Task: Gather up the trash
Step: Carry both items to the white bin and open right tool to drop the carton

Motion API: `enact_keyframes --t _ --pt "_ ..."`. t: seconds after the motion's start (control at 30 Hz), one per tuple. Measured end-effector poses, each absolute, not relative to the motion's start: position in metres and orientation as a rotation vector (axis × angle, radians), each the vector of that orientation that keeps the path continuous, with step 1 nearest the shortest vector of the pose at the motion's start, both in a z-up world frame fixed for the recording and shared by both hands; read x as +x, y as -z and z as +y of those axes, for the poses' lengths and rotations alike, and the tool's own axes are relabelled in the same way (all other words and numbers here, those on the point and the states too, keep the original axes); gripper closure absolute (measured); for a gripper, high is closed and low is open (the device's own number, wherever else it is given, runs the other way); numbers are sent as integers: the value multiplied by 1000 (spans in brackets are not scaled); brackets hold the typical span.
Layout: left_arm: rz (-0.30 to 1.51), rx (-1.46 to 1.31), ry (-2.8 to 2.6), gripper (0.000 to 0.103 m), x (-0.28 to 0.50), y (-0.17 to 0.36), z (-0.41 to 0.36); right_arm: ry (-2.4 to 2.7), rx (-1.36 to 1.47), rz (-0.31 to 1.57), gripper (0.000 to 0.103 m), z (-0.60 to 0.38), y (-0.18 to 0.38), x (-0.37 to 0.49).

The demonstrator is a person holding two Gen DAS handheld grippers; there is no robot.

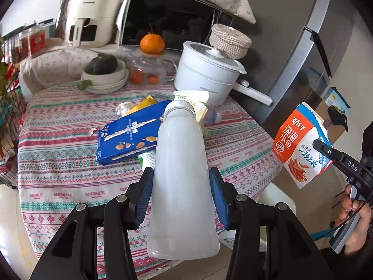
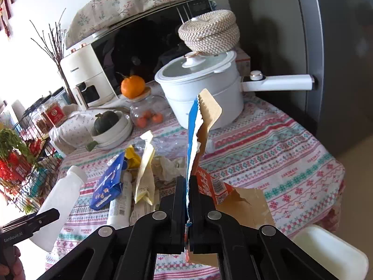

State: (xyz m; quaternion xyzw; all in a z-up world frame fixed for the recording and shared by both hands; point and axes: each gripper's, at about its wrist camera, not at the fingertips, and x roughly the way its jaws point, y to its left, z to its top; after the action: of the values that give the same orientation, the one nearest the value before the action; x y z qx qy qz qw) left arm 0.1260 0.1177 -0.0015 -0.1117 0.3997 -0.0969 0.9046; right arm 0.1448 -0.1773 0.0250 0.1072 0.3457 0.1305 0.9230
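Left gripper: blue pads pinching a cloudy white bottle by its sides, lifted above the patterned tablecloth.
Right gripper: fingers pressed together on a torn snack box, held up over the table's near edge.
Remaining trash: blue carton, yellow wrapper and crumpled paper lie mid-table, in front of the white pot.

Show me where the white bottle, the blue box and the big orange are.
white bottle (image 1: 181,182), left wrist view, middle of its body
blue box (image 1: 130,137), left wrist view, its printed top face
big orange (image 2: 132,86), right wrist view, centre of the fruit
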Motion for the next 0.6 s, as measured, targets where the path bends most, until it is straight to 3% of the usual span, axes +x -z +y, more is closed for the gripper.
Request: enact_keyframes --t 0.6 --pt "880 -51 426 52 119 20 -16 -115 240 882 103 -273 19 97"
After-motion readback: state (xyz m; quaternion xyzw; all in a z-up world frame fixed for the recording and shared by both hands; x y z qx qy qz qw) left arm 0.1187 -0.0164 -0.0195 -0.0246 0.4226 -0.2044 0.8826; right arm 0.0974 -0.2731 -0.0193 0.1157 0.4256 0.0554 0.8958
